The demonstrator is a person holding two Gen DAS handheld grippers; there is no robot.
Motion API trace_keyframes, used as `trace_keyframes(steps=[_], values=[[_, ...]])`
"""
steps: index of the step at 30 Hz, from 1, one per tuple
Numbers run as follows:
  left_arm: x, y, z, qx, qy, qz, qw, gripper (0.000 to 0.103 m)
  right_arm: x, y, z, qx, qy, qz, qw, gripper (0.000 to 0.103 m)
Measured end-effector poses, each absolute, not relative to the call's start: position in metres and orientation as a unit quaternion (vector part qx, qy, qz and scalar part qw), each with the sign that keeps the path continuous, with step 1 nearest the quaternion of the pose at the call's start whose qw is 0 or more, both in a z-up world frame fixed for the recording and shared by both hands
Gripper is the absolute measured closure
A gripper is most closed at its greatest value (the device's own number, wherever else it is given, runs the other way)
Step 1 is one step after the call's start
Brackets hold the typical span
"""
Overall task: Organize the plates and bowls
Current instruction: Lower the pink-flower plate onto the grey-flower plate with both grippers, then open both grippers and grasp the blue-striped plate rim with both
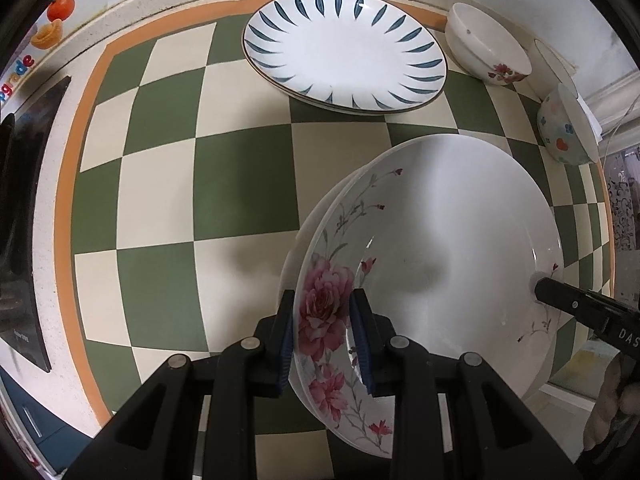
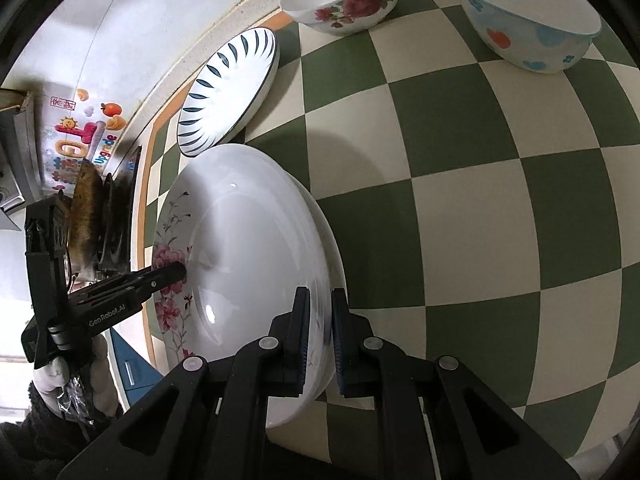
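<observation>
Left wrist view: the left claw [image 1: 323,344] is clenched on the near rim of the rose-patterned plate [image 1: 440,248], its blue pads [image 1: 362,344] pinching the pink bloom at lower centre of the frame. A second white rim shows just beneath, at centre right, so the plate appears to sit on another of its kind. The right claw [image 1: 538,286] enters from the right edge and meets the far rim. The blue-leaf plate [image 1: 344,50] lies at top centre, seemingly a pair; the rose bowl [image 1: 486,50] and the dotted bowl [image 1: 568,124] sit at upper right. Open checked mat [image 1: 160,200] fills the left half.

Right wrist view: the right claw [image 2: 320,340] grips the opposite rim at lower centre, jaws closed on it, while the left claw [image 2: 176,272] bites the flowered edge at centre left. The bowls stand at top centre and top right.

With both rims held, the step looks like a two-handed carry or settling of the plate. Done well, it probably means keeping the plate level, both claws moving as one, and letting go only once the rims nest.

The bench [image 2: 224,20] edge and a dark stove [image 2: 116,216] sit close at frame left; the free room lies over the mat at right and centre.
</observation>
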State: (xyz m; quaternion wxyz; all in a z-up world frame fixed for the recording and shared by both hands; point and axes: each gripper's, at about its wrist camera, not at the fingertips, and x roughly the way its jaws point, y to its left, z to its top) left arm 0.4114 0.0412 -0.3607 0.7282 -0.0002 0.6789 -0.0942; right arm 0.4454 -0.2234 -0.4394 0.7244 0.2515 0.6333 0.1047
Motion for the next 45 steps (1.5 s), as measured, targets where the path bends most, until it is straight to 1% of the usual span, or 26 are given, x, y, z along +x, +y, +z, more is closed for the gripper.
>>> trace_keyframes(steps=[16, 17, 26, 34, 38, 41, 43, 44, 45], values=[[0.405, 0.026, -0.378, 0.01, 0.693, -0.109, 0.712, 0.079, 0.437, -0.23, -0.444, 0.266, 0.656, 0.084, 0.702, 0.09], [0.407, 0.023, -0.379, 0.01, 0.695, -0.109, 0.71, 0.079, 0.438, -0.231, -0.445, 0.274, 0.657, 0.082, 0.698, 0.088], [0.427, 0.027, -0.382, 0.012, 0.733, -0.121, 0.67, 0.079, 0.445, -0.228, -0.448, 0.293, 0.68, 0.058, 0.67, 0.086], [0.431, 0.019, -0.366, 0.065, 0.719, -0.099, 0.685, 0.078, 0.447, -0.224, -0.446, 0.29, 0.687, 0.057, 0.664, 0.086], [0.433, 0.025, -0.347, 0.043, 0.708, -0.097, 0.698, 0.078, 0.453, -0.229, -0.434, 0.297, 0.678, 0.065, 0.669, 0.086], [0.443, 0.037, -0.325, 0.015, 0.688, -0.091, 0.72, 0.078, 0.465, -0.232, -0.412, 0.301, 0.659, 0.073, 0.685, 0.086], [0.459, 0.044, -0.312, -0.008, 0.671, -0.085, 0.736, 0.076, 0.48, -0.229, -0.396, 0.298, 0.641, 0.081, 0.702, 0.078], [0.468, 0.051, -0.308, -0.015, 0.664, -0.078, 0.744, 0.075, 0.489, -0.227, -0.389, 0.296, 0.631, 0.085, 0.712, 0.068], [0.481, 0.057, -0.307, -0.019, 0.659, -0.069, 0.749, 0.074, 0.496, -0.226, -0.385, 0.293, 0.624, 0.086, 0.719, 0.061]])
